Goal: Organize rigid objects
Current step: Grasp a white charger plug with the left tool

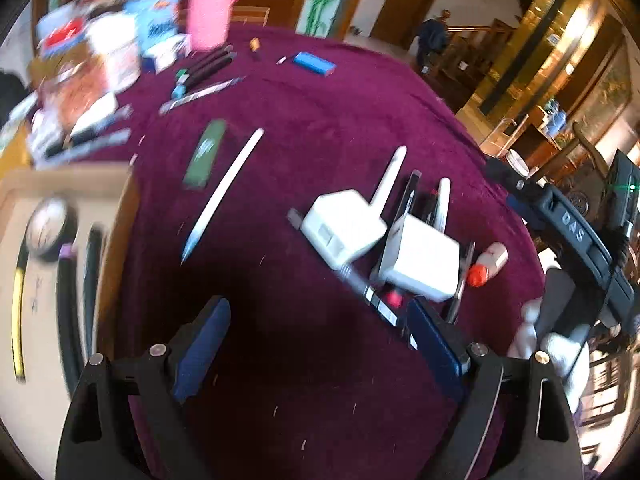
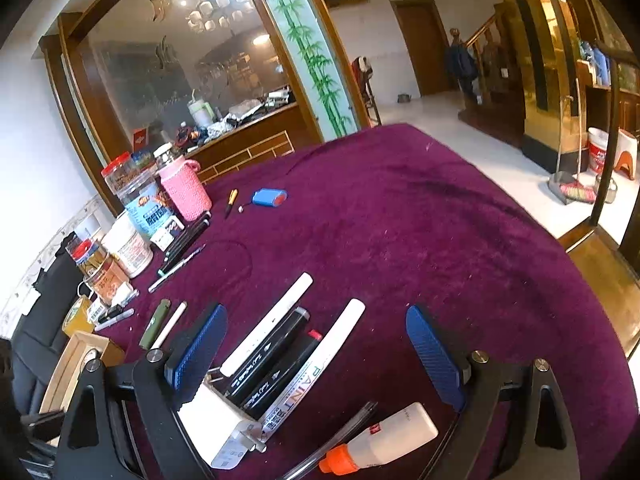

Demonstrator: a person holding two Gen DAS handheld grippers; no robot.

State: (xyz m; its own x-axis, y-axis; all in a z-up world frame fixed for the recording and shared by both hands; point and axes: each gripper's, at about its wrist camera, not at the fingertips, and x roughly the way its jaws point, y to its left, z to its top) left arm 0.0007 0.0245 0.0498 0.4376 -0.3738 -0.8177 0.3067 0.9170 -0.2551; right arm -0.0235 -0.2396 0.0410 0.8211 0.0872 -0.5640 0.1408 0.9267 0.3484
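Two white charger blocks (image 1: 344, 228) (image 1: 420, 264) lie together on the purple cloth with several white and black markers (image 2: 280, 360) beside them. A small white bottle with an orange cap (image 2: 380, 440) lies near them. My left gripper (image 1: 320, 344) is open and empty above the cloth, just short of the chargers. My right gripper (image 2: 316, 352) is open and empty, its fingers on either side of the markers, above them. A white stylus (image 1: 224, 192) and a green bar (image 1: 206, 152) lie farther left. A wooden tray (image 1: 48, 264) at the left holds a round clock and dark pens.
Jars, a pink knitted cup (image 2: 186, 190) and boxes crowd the table's far left edge. More pens (image 2: 184, 248) and a blue battery pack (image 2: 270, 197) lie further back. The right gripper's body (image 1: 576, 236) shows in the left wrist view. The table edge (image 2: 560, 248) curves along the right.
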